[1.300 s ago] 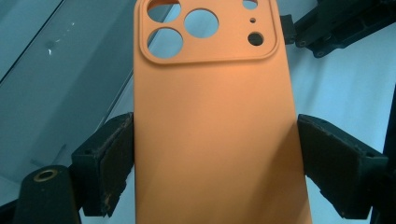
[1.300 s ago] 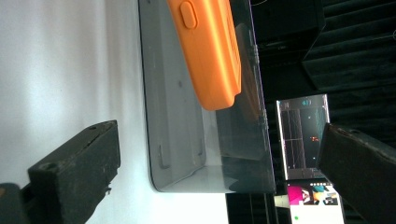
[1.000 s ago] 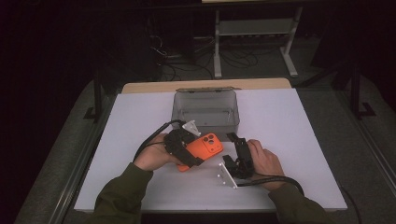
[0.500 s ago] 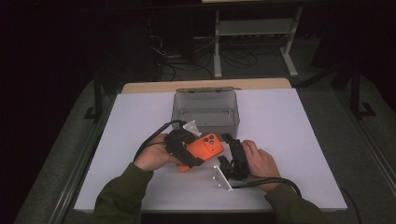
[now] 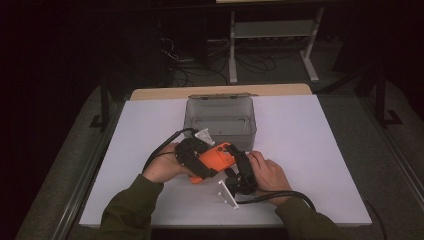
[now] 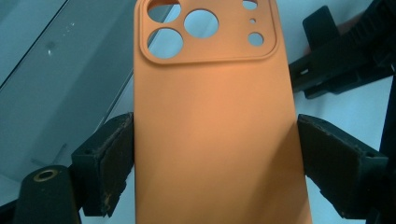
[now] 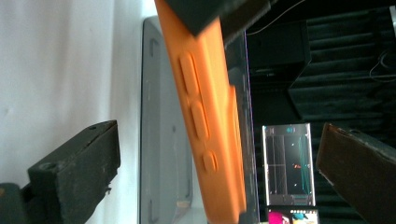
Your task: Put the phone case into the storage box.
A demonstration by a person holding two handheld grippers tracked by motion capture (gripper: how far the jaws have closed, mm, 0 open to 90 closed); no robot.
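An orange phone case [image 5: 214, 158] with round camera cut-outs is held just above the white table in front of the box. My left gripper [image 5: 206, 161] is shut on it; in the left gripper view its two black pads [image 6: 116, 158] press on the long edges of the phone case [image 6: 210, 130]. My right gripper [image 5: 235, 154] comes in from the right, open. In the right gripper view the phone case's buttoned side edge [image 7: 205, 126] stands between the wide-apart jaws of my right gripper [image 7: 217, 175], and neither pad touches it.
A clear grey plastic box [image 5: 220, 120] stands open just behind the hands, mid-table. The white table top [image 5: 310, 150] has free room left and right. Cables trail from both grippers toward the front edge. Dark racks and cables stand beyond the table.
My right gripper has slid left toward the phone case and now straddles its end. The left gripper and the case have stayed in place.
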